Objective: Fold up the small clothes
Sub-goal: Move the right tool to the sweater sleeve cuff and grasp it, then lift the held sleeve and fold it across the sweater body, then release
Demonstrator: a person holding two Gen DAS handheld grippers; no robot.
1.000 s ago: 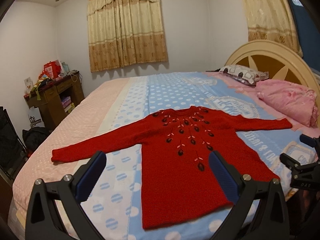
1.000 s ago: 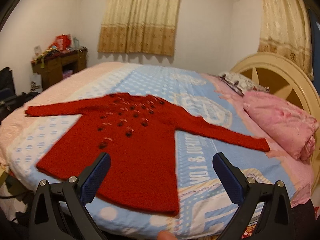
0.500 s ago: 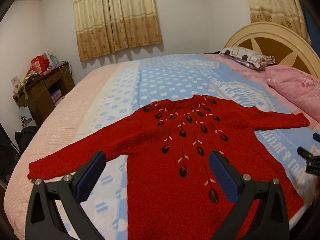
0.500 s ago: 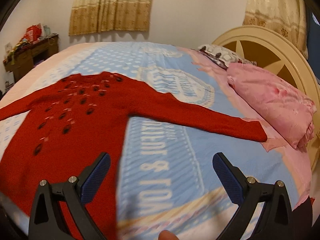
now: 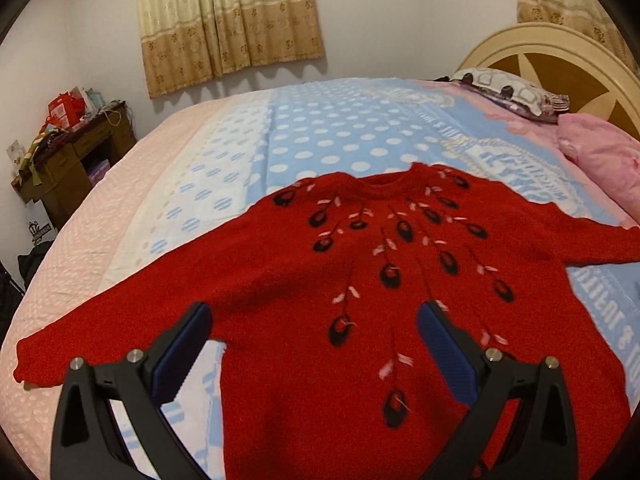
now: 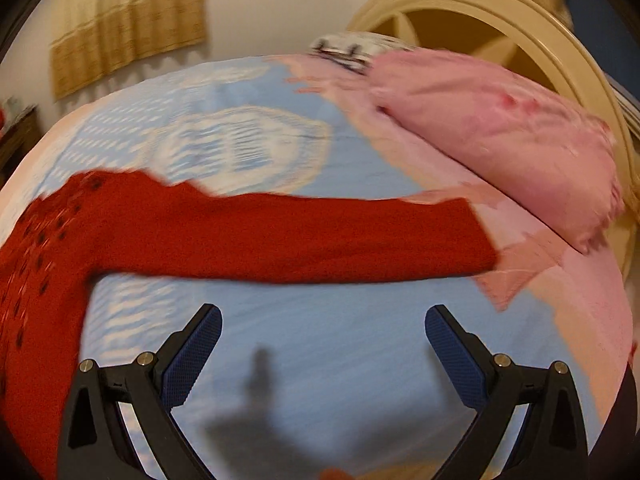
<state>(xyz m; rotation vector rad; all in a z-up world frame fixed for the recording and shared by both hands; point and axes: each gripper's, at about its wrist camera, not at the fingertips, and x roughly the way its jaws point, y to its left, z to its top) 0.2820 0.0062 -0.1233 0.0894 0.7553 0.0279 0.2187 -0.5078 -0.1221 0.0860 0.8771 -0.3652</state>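
Note:
A red knitted sweater with dark bud embroidery lies flat and face up on the bed, both sleeves spread out. My left gripper is open and empty, low over the sweater's lower body and left armpit. In the right wrist view the sweater's right sleeve stretches across the blue blanket, its cuff near the pink pillow. My right gripper is open and empty, over bare blanket just in front of that sleeve.
The bed has a blue polka-dot blanket over a pink quilt. A pink pillow and a patterned pillow lie by the cream headboard. A cluttered wooden desk stands at the left wall. Curtains hang behind.
Both grippers have moved forward and down toward the bed. The left one closed in over the sweater's body; the right one swung right toward the right sleeve. Both stayed open.

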